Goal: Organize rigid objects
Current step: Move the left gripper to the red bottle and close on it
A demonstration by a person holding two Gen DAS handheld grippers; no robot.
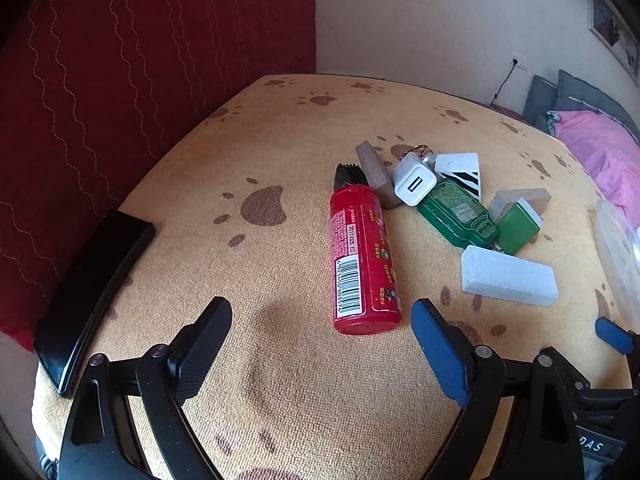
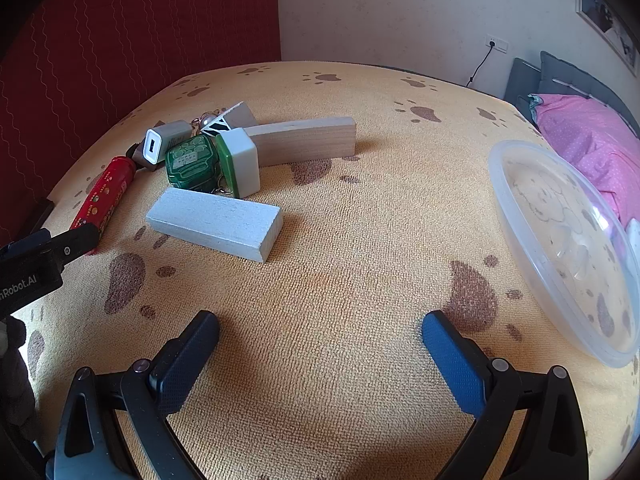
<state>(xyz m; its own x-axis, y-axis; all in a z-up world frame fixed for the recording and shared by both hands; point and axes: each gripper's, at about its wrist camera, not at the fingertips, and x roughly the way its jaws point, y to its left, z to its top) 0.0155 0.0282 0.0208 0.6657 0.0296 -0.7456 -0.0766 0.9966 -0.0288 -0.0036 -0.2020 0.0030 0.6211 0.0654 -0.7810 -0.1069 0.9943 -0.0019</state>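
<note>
Red tube (image 1: 363, 261), green tin (image 1: 457, 213), yellow cloth (image 2: 340, 240) with brown paw prints.

You are working in a lived-in home, most likely a bedroom or sitting room. A soft yellow cloth with brown paw prints (image 2: 320, 240) covers the surface in front of you, and a red curtain with wavy stitching (image 1: 140, 60) hangs at the left. At the right you see a pink polka-dot blanket (image 2: 588, 140) against grey cushions (image 2: 568, 76), a wall socket with a black cable (image 2: 496, 45), and a framed picture (image 1: 612, 28) on the plain wall.
</note>
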